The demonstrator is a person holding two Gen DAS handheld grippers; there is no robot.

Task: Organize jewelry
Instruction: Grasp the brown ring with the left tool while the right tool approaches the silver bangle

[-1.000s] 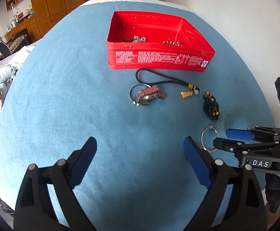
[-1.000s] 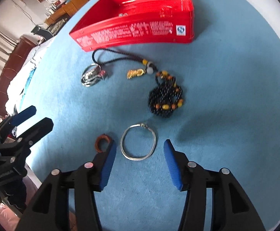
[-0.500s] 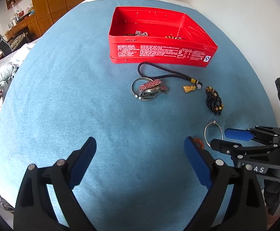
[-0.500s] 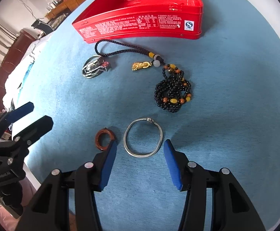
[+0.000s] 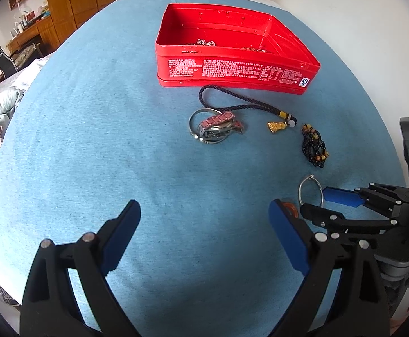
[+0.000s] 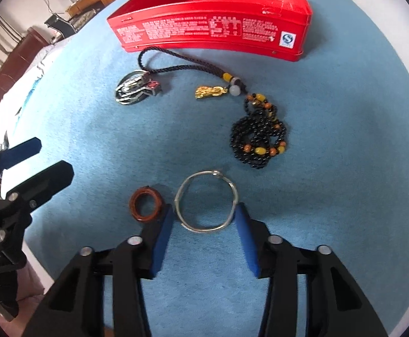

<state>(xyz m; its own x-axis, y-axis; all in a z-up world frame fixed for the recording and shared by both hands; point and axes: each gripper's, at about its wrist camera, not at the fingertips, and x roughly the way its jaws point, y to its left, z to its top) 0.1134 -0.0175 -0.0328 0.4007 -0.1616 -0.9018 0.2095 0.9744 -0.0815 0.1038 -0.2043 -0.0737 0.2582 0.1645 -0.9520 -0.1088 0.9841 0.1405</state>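
A: Which piece is being picked up?
B: The silver bangle (image 6: 206, 200), lying flat on the blue tabletop (image 6: 330, 196); the right hand-held gripper (image 6: 204, 220) is straddling it, fingers apart.
A: And next?
B: Probably pinching its rim, then carrying it to the red tin (image 6: 210, 26). The left hand-held gripper (image 5: 204, 224) is waiting wide apart.

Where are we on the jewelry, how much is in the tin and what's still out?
A few pieces already lie in the red tin. The right tool is open, its fingers either side of the silver bangle, not yet gripping. Still on the blue cloth: brown ring, black bead necklace, cord with gold charm, and the watch pile. The left tool is open and empty.
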